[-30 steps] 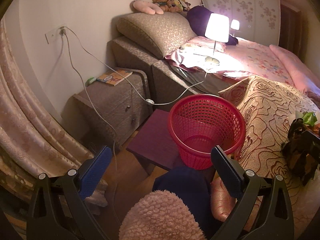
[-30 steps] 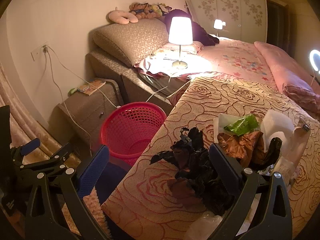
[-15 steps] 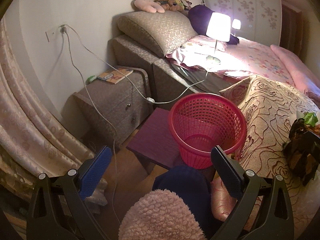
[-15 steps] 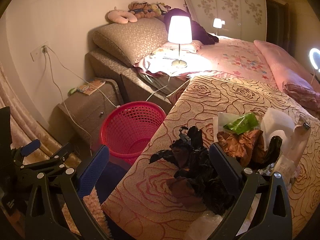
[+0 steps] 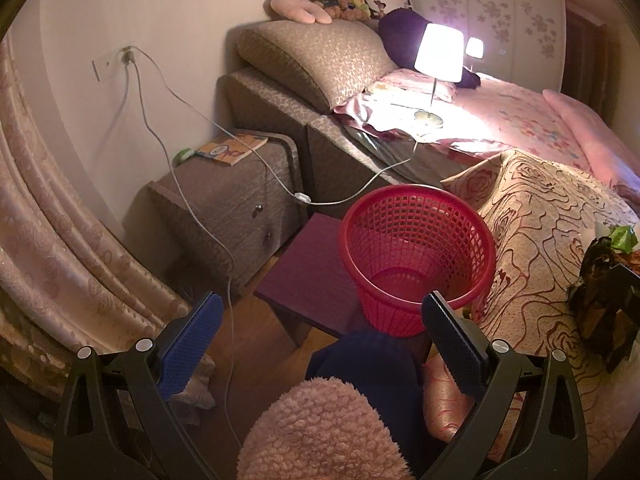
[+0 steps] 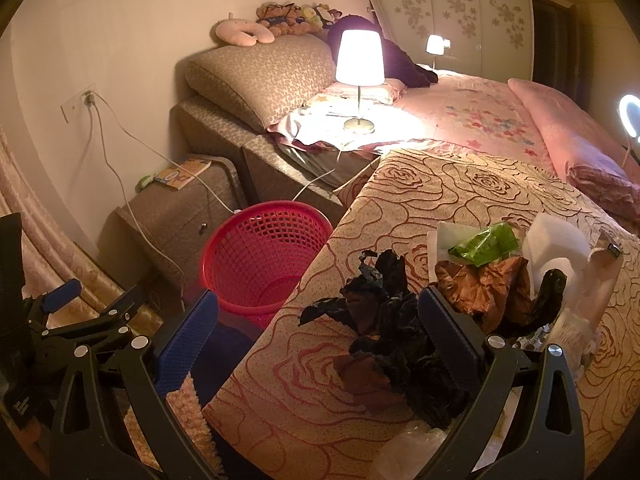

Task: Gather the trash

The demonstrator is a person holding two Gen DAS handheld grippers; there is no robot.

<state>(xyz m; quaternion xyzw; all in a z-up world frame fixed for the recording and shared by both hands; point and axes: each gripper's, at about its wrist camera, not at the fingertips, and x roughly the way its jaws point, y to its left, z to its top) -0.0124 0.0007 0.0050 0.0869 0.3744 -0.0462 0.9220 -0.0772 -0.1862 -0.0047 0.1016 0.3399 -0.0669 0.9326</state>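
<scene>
None of the trash is collected yet, by my judgement: red basket [image 5: 416,248] appears empty inside, standing just ahead of my left gripper [image 5: 320,340] on a purple stool [image 5: 308,272]. Left gripper: fingers spread wide, holding nothing. Right gripper [image 6: 316,336]: fingers likewise wide apart, empty. Trash pile on the rose-patterned cover [image 6: 460,196]: black crumpled bag [image 6: 384,304] between my right fingers, nearer the right-hand one; brown wrapper [image 6: 480,284], green wrapper [image 6: 486,242] and white paper [image 6: 556,246] beyond that finger. All remains to be moved. Compared with a second ago: both views barely shifted; basket and pile unmoved.
</scene>
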